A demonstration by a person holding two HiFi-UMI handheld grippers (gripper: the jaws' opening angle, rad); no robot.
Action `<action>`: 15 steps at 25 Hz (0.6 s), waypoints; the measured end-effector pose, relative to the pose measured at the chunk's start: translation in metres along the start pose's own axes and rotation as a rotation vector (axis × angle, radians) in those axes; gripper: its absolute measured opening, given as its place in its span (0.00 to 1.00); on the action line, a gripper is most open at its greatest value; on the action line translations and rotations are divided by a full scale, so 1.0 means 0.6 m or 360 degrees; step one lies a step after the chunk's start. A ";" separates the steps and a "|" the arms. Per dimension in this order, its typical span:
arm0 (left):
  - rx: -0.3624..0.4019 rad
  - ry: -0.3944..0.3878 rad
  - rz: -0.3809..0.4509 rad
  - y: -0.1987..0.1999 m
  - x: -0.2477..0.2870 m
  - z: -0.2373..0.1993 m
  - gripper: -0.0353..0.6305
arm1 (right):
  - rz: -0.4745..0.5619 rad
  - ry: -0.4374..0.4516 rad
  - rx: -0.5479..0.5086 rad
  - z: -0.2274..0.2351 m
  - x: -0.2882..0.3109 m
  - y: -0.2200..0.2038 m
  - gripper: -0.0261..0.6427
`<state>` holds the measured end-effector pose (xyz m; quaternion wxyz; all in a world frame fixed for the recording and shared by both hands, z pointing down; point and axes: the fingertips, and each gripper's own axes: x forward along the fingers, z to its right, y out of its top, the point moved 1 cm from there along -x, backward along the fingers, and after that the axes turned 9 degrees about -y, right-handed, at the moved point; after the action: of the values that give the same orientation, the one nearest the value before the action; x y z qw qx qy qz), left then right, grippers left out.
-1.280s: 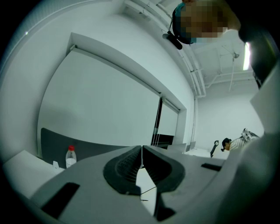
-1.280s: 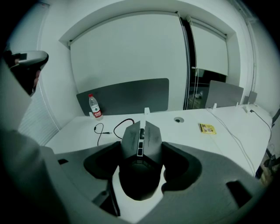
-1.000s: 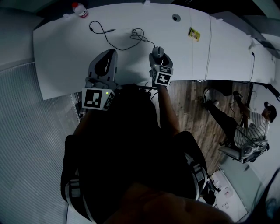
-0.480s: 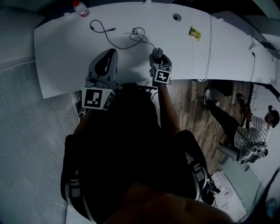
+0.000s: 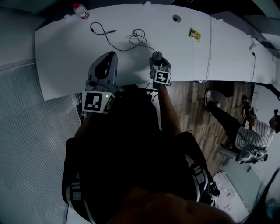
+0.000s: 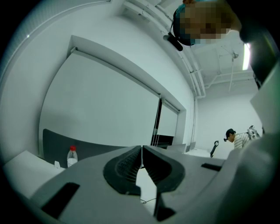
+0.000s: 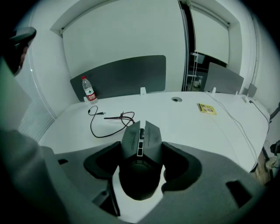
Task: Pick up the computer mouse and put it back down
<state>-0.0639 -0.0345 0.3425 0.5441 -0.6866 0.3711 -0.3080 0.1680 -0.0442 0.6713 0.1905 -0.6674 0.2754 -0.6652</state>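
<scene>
A dark angular computer mouse [image 7: 141, 135] sits between the jaws of my right gripper [image 7: 141, 164], which is shut on its sides. In the head view the mouse [image 5: 157, 54] is over the front part of the white table [image 5: 65, 48], ahead of the right gripper [image 5: 157, 59]. I cannot tell whether it touches the tabletop. Its black cable [image 7: 109, 120] runs off in loops toward the back left. My left gripper [image 6: 141, 151] is shut with nothing in it and tilts upward; the head view shows this gripper [image 5: 109, 59] over the table's front edge.
A water bottle with a red cap [image 5: 80, 9] stands at the table's far left corner. A yellow card [image 5: 194, 33] and a round cable hole [image 5: 176, 18] lie at the back right. A thin white cable [image 5: 209, 43] crosses the right side. A person [image 5: 256, 131] sits far right.
My right gripper, with the mouse in it, has sunk a little away from the head camera; its marker cube looks smaller. The left gripper has barely moved.
</scene>
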 end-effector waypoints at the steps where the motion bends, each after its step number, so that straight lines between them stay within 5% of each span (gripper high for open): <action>1: 0.0002 -0.0005 -0.0001 0.000 0.000 0.001 0.07 | -0.0007 -0.0002 0.0001 0.000 0.002 -0.003 0.47; 15: 0.0020 -0.0021 -0.0020 -0.005 -0.004 0.020 0.07 | -0.0083 -0.0002 -0.0006 0.005 0.022 -0.039 0.47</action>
<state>-0.0547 -0.0255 0.3427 0.5489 -0.6876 0.3612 -0.3090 0.1732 -0.0346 0.6958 0.1720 -0.6751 0.2593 -0.6689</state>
